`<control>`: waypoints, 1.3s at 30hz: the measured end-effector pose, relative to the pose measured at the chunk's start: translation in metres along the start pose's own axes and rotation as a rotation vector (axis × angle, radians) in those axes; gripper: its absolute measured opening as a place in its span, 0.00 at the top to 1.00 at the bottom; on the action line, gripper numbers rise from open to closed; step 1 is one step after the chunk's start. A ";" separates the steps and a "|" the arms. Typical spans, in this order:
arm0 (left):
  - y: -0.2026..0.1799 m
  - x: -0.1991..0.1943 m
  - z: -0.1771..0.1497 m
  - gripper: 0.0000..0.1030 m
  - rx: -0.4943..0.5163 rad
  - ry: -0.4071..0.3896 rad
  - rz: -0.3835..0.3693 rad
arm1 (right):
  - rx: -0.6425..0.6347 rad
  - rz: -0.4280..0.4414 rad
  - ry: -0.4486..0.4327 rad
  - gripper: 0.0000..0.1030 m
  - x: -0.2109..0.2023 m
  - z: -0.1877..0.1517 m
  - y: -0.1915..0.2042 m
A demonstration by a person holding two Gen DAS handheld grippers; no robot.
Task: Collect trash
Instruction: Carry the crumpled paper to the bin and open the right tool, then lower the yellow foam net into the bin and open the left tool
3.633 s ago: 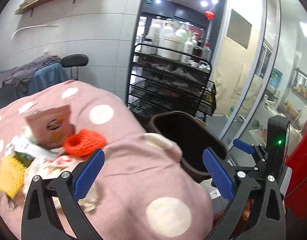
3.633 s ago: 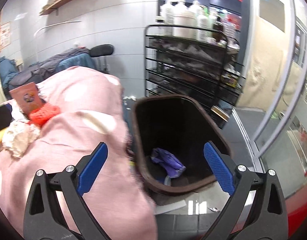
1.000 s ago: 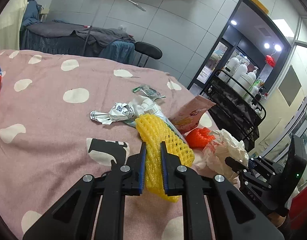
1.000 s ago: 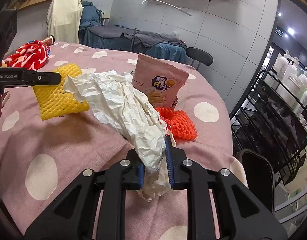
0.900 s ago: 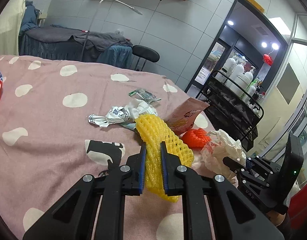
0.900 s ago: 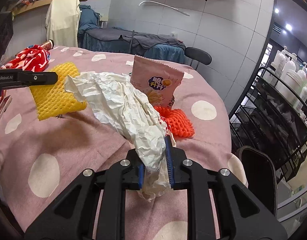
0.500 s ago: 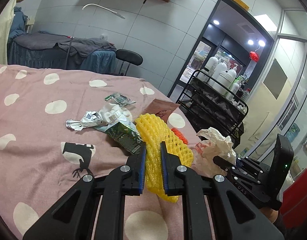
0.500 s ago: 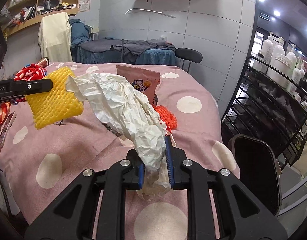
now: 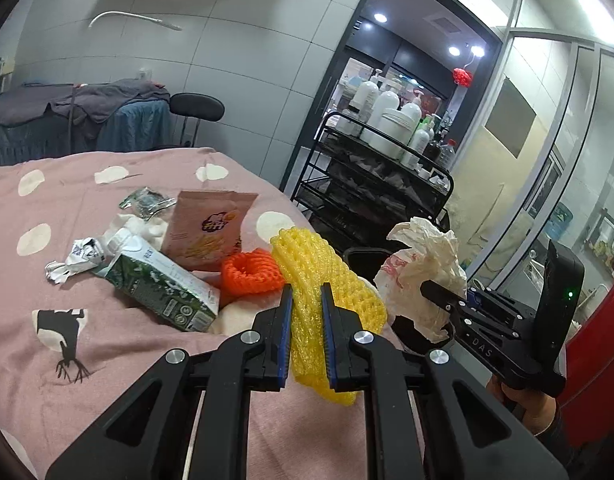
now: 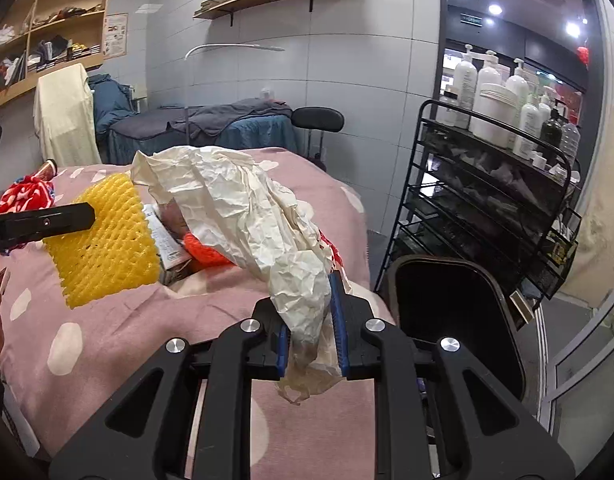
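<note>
My left gripper (image 9: 307, 300) is shut on a yellow foam net (image 9: 327, 280), held above the pink dotted bed cover (image 9: 107, 360); the net also shows in the right wrist view (image 10: 103, 240). My right gripper (image 10: 309, 300) is shut on a crumpled white paper wrapper (image 10: 247, 208), also seen in the left wrist view (image 9: 423, 268). A dark trash bin (image 10: 455, 320) stands to the right of the bed. On the cover lie an orange foam net (image 9: 251, 272), a green carton (image 9: 159, 284), a pink snack bag (image 9: 207, 228) and crumpled wrappers (image 9: 79, 256).
A black wire rack (image 10: 487, 200) with white bottles stands behind the bin. Glass partitions (image 9: 547, 160) are on the right. A black stool (image 10: 319, 120) and another covered bed (image 10: 227, 120) are at the back. A red patterned cloth (image 10: 23, 196) lies at the far left.
Both grippers have swung right toward the bin with their loads still held. The bin and rack have come further into view.
</note>
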State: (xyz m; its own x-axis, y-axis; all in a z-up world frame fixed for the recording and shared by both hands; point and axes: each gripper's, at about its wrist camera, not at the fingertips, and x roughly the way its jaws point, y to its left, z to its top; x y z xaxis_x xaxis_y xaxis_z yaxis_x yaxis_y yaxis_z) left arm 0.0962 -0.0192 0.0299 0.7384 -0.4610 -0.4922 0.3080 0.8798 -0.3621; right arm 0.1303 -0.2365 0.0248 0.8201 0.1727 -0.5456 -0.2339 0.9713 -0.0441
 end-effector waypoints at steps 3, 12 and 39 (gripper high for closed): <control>-0.014 0.012 0.003 0.87 0.033 0.011 -0.025 | 0.026 -0.054 0.001 0.82 0.001 -0.001 -0.023; -0.052 0.045 0.004 0.87 0.125 0.051 -0.072 | 0.122 -0.182 0.079 0.82 0.030 -0.017 -0.090; -0.100 0.096 -0.001 0.87 0.190 0.157 -0.157 | 0.333 -0.231 0.285 0.24 0.088 -0.073 -0.160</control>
State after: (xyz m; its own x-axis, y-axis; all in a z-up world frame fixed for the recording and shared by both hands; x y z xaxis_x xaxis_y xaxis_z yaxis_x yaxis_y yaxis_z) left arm 0.1365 -0.1514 0.0181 0.5753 -0.5923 -0.5642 0.5286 0.7955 -0.2961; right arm 0.2022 -0.3884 -0.0771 0.6447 -0.0602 -0.7621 0.1549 0.9865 0.0532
